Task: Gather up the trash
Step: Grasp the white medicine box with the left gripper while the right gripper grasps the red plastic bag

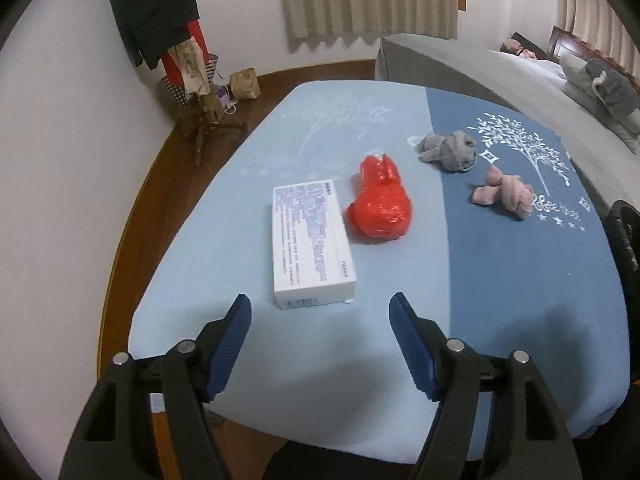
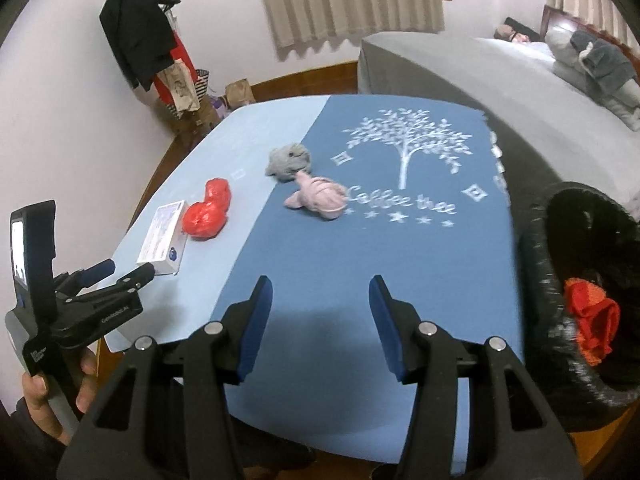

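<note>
On the blue tablecloth lie a white printed box, a crumpled red plastic bag, a balled grey sock and a balled pink sock. My left gripper is open and empty just short of the box's near end. It also shows in the right wrist view. My right gripper is open and empty above the dark blue cloth. There the box, red bag, grey sock and pink sock lie ahead to the left.
A black bin lined with a black bag stands at the table's right edge, with red trash inside. A coat stand with bags is in the far left corner. A grey bed lies behind the table.
</note>
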`<state>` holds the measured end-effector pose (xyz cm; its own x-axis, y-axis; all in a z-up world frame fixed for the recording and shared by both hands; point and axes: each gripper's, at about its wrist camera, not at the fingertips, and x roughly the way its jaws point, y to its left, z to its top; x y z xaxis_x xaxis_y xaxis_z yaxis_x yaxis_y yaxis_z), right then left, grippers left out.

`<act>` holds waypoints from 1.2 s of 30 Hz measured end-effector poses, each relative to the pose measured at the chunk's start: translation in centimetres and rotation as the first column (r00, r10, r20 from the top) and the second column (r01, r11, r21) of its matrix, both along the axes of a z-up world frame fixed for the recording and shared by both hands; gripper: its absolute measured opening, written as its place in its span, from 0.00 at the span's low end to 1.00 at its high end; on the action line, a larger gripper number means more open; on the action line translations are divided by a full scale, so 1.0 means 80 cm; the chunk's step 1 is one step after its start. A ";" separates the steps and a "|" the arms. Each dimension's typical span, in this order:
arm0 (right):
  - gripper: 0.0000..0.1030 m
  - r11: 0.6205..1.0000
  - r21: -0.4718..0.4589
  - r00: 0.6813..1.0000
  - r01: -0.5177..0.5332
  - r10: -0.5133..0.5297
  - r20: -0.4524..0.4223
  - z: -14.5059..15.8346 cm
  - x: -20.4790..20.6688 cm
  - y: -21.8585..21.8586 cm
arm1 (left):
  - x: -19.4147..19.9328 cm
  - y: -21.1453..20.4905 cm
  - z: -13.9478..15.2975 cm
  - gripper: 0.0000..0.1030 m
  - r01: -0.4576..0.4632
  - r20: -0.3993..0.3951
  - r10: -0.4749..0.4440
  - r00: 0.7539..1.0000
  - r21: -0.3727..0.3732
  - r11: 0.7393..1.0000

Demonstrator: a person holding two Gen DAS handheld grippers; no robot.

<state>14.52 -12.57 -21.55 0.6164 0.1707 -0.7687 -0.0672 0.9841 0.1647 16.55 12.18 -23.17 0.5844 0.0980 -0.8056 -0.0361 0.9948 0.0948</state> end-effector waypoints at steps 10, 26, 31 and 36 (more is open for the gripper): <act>0.48 0.999 -0.015 0.999 -0.038 0.038 -0.029 -0.019 0.029 0.046 | 0.024 0.014 -0.029 0.68 0.015 -0.028 -0.016 0.999 -0.027 1.000; 0.48 0.996 -0.008 0.995 -0.086 0.085 -0.044 -0.042 0.073 0.105 | 0.042 0.051 -0.038 0.52 0.029 -0.025 -0.031 0.999 -0.052 0.998; 0.48 0.994 -0.001 0.993 -0.111 0.110 -0.032 -0.046 0.091 0.134 | 0.043 0.065 -0.029 0.52 0.021 0.008 -0.021 1.000 -0.024 0.999; 0.48 0.993 0.007 0.993 -0.119 0.119 -0.026 -0.056 0.116 0.162 | 0.043 0.085 -0.022 0.52 0.013 0.037 -0.012 0.999 -0.012 1.000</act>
<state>23.76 0.35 -26.06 0.5713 0.2459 -0.7830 -0.1797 0.9684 0.1729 19.97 19.01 -24.91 0.6149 0.0804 -0.7845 -0.0269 0.9963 0.0810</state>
